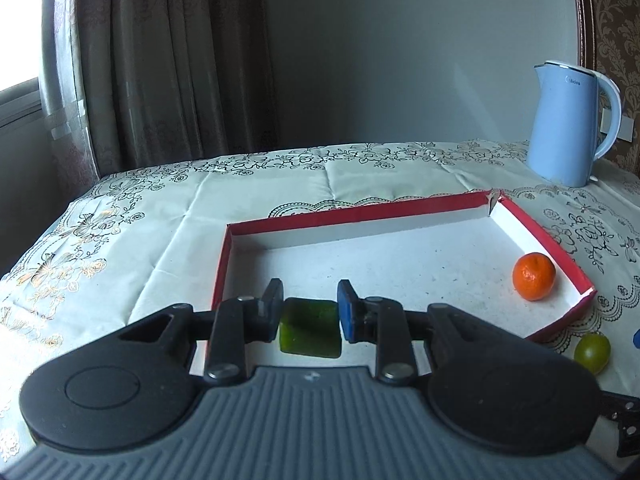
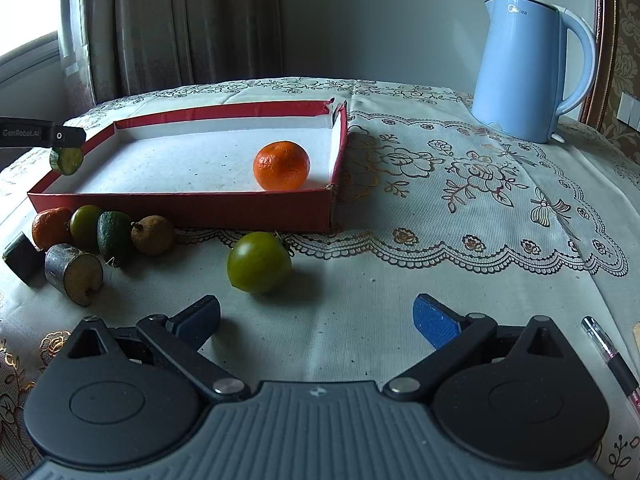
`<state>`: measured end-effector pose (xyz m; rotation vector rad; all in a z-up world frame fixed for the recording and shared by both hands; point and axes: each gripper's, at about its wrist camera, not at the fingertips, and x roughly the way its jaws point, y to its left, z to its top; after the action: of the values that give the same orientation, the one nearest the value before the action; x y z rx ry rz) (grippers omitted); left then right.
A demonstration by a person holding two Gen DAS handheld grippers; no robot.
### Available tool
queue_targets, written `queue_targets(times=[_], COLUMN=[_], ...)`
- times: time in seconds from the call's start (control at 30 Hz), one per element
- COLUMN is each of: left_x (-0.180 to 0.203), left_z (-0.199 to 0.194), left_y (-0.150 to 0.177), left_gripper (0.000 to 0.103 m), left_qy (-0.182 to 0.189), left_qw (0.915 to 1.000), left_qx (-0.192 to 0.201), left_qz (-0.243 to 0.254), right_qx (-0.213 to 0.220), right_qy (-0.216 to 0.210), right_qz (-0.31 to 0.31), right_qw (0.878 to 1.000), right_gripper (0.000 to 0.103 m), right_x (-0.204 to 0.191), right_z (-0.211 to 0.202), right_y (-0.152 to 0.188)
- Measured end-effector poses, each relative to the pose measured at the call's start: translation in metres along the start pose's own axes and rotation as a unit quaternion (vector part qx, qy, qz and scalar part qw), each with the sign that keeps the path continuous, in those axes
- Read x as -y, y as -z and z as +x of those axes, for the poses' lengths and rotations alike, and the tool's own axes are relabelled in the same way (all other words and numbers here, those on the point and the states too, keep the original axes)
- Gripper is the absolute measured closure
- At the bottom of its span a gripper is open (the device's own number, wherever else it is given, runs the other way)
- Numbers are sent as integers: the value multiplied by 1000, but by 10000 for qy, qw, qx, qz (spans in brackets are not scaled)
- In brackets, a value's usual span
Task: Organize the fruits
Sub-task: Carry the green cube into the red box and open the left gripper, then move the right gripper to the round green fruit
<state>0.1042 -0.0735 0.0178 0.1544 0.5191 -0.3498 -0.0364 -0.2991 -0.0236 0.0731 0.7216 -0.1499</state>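
The left gripper [image 1: 308, 308] held a green fruit chunk [image 1: 310, 328], fingers clamped, above the red tray [image 1: 360, 210] for dropping in; right gripper [image 2: 316, 320] fingers spread apart.

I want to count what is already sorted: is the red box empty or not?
Not empty. One orange mandarin lies inside the red box, near its right wall. The left gripper holds a green piece above it, not yet placed.

Left gripper [image 1: 308, 300] clamps a green cucumber chunk [image 1: 310, 328] above the red-rimmed tray [image 1: 360, 214] holding a tangerine [image 1: 534, 276]
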Motion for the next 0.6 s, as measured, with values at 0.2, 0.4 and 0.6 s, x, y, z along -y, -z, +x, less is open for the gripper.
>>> queue_targets(times=[0.2, 0.4, 0.6], left_x=[-8, -38, -74], left_z=[-15, -59, -83], left_y=[5, 19, 56], left_gripper=[2, 0, 0], left_qy=[-534, -895, -1473], left_qw=[9976, 9912, 9800], left_qx=[271, 337, 260], left_qz=[-343, -916, -1312], right_qx=[1, 43, 421], right_qy=[-7, -105, -299], right_qz=[3, 110, 25], right_qw=[10000, 9999, 9987], right_gripper=[0, 0, 0], right_x=[0, 4, 4], right_z=[0, -1, -14], right_y=[0, -1, 3])
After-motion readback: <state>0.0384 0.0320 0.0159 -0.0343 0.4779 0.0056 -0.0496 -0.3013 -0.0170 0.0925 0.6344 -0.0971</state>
